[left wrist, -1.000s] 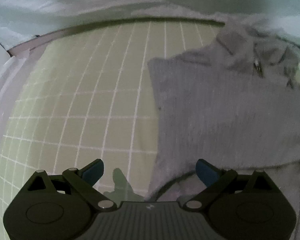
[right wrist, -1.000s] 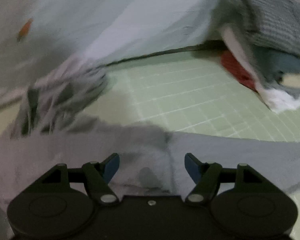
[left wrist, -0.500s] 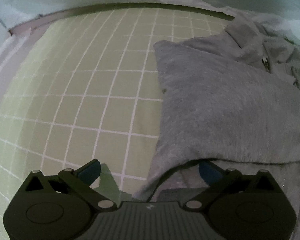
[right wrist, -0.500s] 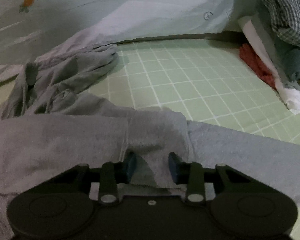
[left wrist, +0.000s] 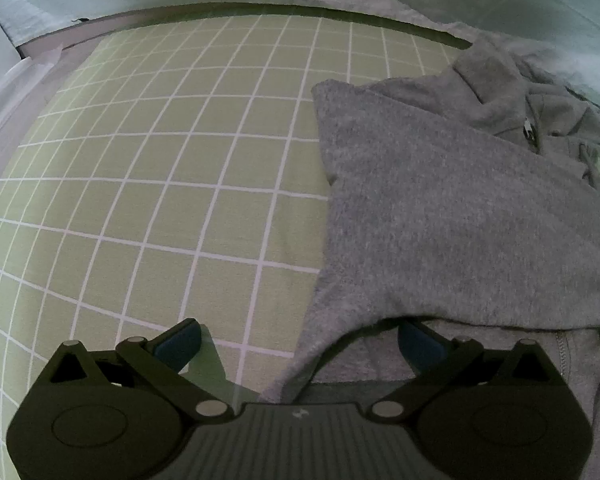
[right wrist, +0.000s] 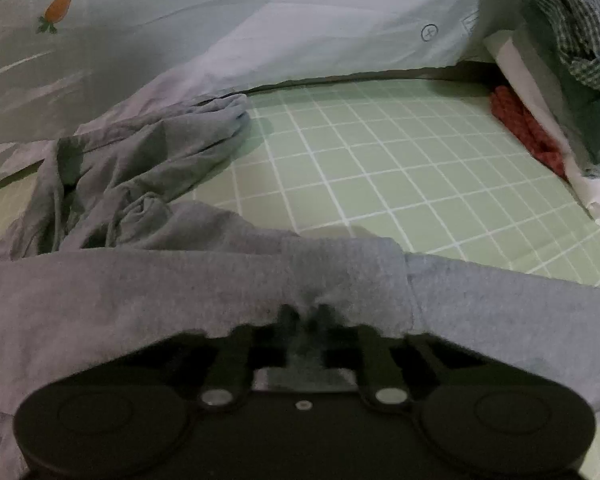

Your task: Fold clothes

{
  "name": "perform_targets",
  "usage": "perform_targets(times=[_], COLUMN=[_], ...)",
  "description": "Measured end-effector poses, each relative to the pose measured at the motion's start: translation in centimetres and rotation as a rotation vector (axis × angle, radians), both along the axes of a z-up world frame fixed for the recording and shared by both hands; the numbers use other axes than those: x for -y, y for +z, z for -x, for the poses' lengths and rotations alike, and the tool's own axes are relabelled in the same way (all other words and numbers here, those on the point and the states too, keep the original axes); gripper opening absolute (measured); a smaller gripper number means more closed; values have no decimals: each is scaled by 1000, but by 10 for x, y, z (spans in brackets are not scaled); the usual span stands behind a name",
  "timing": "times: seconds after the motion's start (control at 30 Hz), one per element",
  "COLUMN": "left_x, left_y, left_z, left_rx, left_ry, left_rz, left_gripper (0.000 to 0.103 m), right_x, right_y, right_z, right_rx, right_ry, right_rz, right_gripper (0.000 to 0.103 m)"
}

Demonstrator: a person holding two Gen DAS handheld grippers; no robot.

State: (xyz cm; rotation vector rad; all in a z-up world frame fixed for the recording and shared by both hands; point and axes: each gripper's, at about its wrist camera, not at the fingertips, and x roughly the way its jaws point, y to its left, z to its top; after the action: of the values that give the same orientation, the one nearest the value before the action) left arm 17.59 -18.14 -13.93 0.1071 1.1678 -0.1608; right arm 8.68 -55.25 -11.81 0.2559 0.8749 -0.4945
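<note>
A grey zip hoodie point(left wrist: 452, 208) lies on the green grid sheet point(left wrist: 160, 184), filling the right half of the left wrist view, its hood and zipper at the upper right. My left gripper point(left wrist: 298, 340) is open and low over the hoodie's left edge; its right finger sits under a fold of cloth. In the right wrist view the hoodie point(right wrist: 180, 292) spreads across the foreground. My right gripper point(right wrist: 305, 318) is shut on the hoodie's cuffed edge, its fingertips buried in the cloth.
A pale blue duvet with carrot print point(right wrist: 260, 24) bounds the sheet at the back. A pile of other clothes point(right wrist: 572, 60), checked, teal, red and white, lies at the far right. Open green sheet point(right wrist: 400, 168) lies beyond the hoodie.
My right gripper has closed from open onto the hoodie's cuffed edge. My left gripper has stayed open and moved closer over the hoodie's left edge.
</note>
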Motion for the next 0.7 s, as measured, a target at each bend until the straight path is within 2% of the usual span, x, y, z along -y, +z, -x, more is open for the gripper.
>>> perform_targets(times=[0.17, 0.37, 0.43, 0.53, 0.57, 0.6, 0.67, 0.7], left_x=[-1, -2, -2, -3, -3, -4, -5, -5], left_y=[1, 1, 0, 0, 0, 0, 0, -1], left_z=[3, 4, 4, 6, 6, 7, 10, 11], left_rx=[14, 20, 25, 36, 40, 48, 64, 72], left_ry=[2, 5, 4, -3, -7, -10, -17, -18], left_rz=[4, 6, 7, 9, 11, 12, 16, 17], left_gripper=[103, 103, 103, 103, 103, 103, 103, 103], right_x=[-8, -42, -53, -67, -72, -76, -85, -89], right_y=[21, 52, 57, 51, 47, 46, 45, 45], right_z=[6, 0, -6, -17, -20, -20, -19, -18], right_rx=[33, 121, 153, 171, 161, 134, 81, 56], right_ry=[27, 157, 195, 243, 250, 252, 255, 256], right_rz=[6, -75, -146, -320, -357, -330, -278, -252], right_gripper=[5, 5, 5, 6, 9, 12, 33, 37])
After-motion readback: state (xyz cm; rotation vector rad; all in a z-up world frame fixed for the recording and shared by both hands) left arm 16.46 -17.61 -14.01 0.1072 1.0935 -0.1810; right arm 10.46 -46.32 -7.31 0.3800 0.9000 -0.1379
